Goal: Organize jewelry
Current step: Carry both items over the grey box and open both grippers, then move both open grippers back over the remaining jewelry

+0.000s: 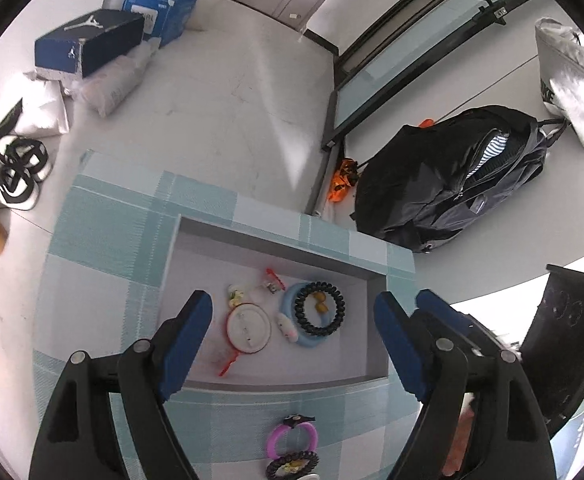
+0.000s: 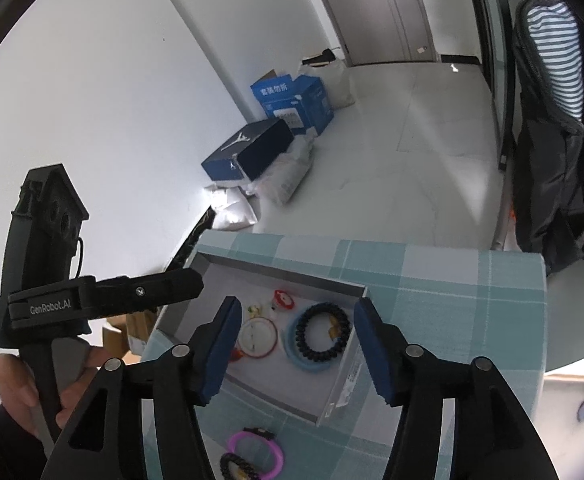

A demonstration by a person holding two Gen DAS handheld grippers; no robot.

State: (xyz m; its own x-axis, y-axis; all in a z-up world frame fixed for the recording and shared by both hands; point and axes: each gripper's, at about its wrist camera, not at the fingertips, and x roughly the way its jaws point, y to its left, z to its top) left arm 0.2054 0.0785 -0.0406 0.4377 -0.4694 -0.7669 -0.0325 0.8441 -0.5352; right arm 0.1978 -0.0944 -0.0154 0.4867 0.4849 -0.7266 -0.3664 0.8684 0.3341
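Hand-held grippers point(image 1: 292, 320) point(image 2: 298, 344) agape, side by side above tray point(image 1: 276, 248).

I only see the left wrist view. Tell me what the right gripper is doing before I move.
Observer: The right gripper has its jaws open and empty, aimed at the tray.
Operator: Report what is holding my left gripper.
Observer: A bare hand is wrapped around the handle of the left gripper, low at the left of the right wrist view.
Operator: Check the tray's outer side.
Observer: A white label runs along the tray's right wall.
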